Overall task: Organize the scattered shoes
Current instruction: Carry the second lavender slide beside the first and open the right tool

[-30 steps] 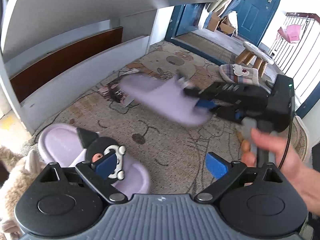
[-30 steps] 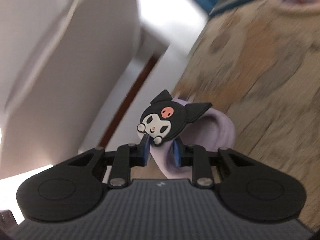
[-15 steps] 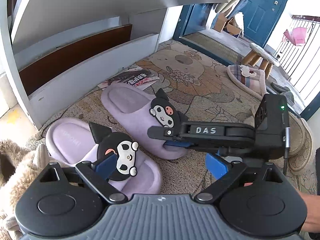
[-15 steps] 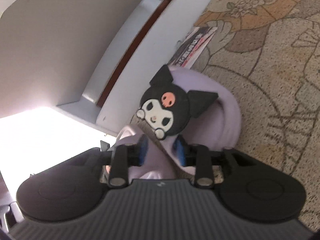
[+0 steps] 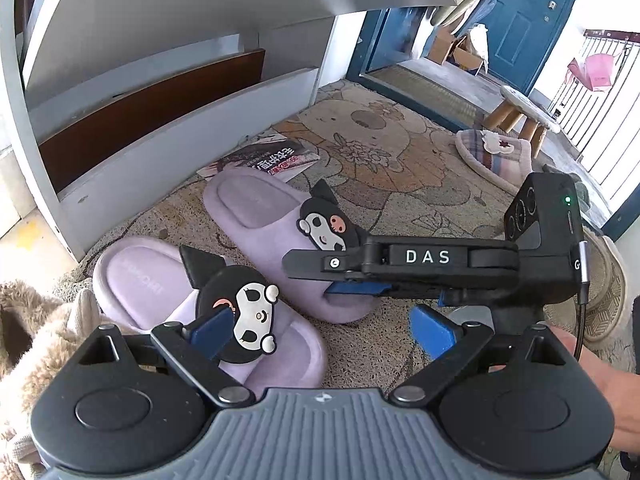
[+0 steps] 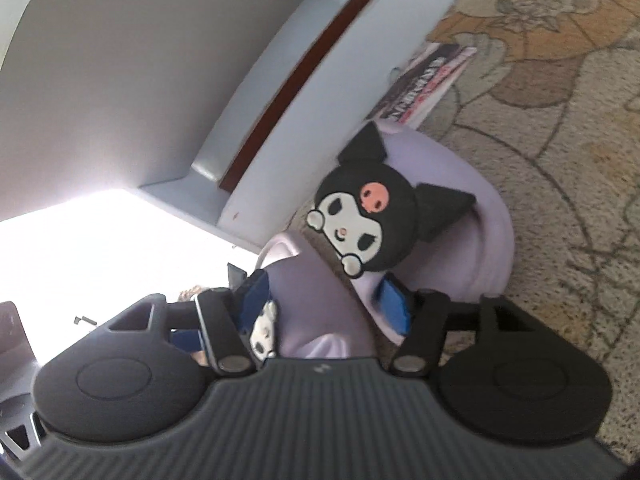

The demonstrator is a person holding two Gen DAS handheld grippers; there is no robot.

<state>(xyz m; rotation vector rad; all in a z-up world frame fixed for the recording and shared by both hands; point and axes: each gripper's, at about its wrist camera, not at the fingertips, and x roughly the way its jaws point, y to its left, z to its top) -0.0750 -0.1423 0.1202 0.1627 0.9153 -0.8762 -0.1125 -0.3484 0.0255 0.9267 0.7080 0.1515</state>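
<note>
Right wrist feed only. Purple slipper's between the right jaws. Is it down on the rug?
Observer: Yes. The far purple slipper lies sole-down on the rug. The right gripper has just been opening its jaws, with the strap between them but not pressed.
Operator: Where's its mate?
Observer: The near purple slipper lies beside it, toes pointing the same way.
Operator: Left gripper busy?
Observer: No. The left gripper hangs open over the near purple slipper, holding nothing.
</note>
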